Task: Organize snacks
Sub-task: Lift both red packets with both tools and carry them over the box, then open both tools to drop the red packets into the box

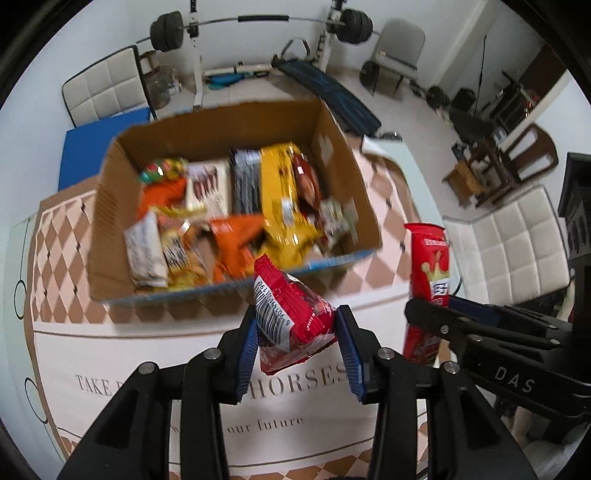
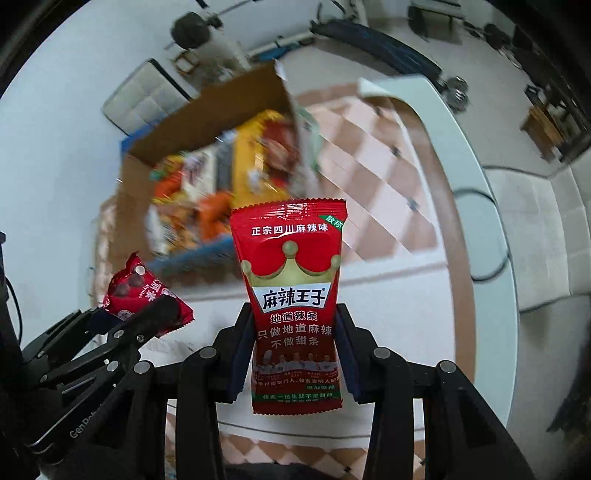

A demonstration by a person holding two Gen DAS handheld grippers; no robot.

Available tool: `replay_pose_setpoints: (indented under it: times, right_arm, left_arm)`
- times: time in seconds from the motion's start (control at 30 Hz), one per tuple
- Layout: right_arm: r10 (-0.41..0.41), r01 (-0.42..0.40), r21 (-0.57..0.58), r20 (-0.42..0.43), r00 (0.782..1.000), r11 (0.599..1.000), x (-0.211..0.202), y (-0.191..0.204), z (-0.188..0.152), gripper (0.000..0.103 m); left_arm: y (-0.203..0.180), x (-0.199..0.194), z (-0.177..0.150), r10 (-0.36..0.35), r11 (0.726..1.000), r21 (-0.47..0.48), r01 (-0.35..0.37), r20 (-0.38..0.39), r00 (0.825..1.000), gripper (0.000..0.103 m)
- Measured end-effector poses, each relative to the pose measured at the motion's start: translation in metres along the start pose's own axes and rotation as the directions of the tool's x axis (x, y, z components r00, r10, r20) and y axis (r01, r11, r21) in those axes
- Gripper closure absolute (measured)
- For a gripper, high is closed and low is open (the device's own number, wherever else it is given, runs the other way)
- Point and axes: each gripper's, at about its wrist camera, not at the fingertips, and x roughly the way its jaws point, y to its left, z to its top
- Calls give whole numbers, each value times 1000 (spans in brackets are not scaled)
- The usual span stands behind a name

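Observation:
My left gripper (image 1: 297,325) is shut on a small red snack packet (image 1: 291,314) with a barcode, held above the table in front of an open cardboard box (image 1: 110,206) holding several snack packs. The same packet shows in the right wrist view (image 2: 142,291). My right gripper (image 2: 295,325) is shut on a tall red spicy-strip pouch (image 2: 293,280) with a gold crown, held upright to the right of the box (image 2: 125,206). That pouch and the right gripper also show at the right of the left wrist view (image 1: 428,273).
The box stands on a table with a checkered cloth (image 1: 62,258) that has printed words near its front. White padded chairs (image 1: 517,243) stand right and behind. A barbell rack (image 1: 258,22) and bench stand on the floor beyond. A black cable (image 2: 491,236) lies at the table's right.

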Motion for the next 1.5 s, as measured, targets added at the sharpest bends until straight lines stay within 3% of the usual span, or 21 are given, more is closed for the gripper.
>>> replay_pose_setpoints:
  times: [0.13,0.3,0.5,0.73,0.97,1.2,1.43,1.5]
  right_arm:
    - [38,-37,-37,27,999,999,-3,30,35,59]
    - [61,-58,-59,36,998,997,5,56,73,59]
    - [46,-45,-61,11,999,997,42,81,126,59]
    - [0,-3,-47,-56,998,999,103,92,172,59]
    - [-42,38,-31,-119,992,999,151,86,198,59]
    - [-52,51,-11,-161,986,999,181,80,212,58]
    - [-45,43,-18,-189,981,999,197,75,219,54]
    - [-46,44,-17,-199,979,999,200,72,220,52]
  left_arm:
    - [22,-7,30,-3,1000,-30,4,33,999,65]
    - [63,8,79,-13,997,-77,14,4,1000,65]
    - [113,46,132,-52,987,-155,39,-75,996,65]
    - [146,95,173,-103,978,-199,66,-185,977,65]
    - [154,140,190,-159,971,-218,96,-295,942,64]
    - [151,178,190,-169,973,-215,90,-383,908,64]
    - [154,191,188,-157,968,-247,56,-414,897,62]
    - [154,190,188,-154,966,-253,49,-413,898,55]
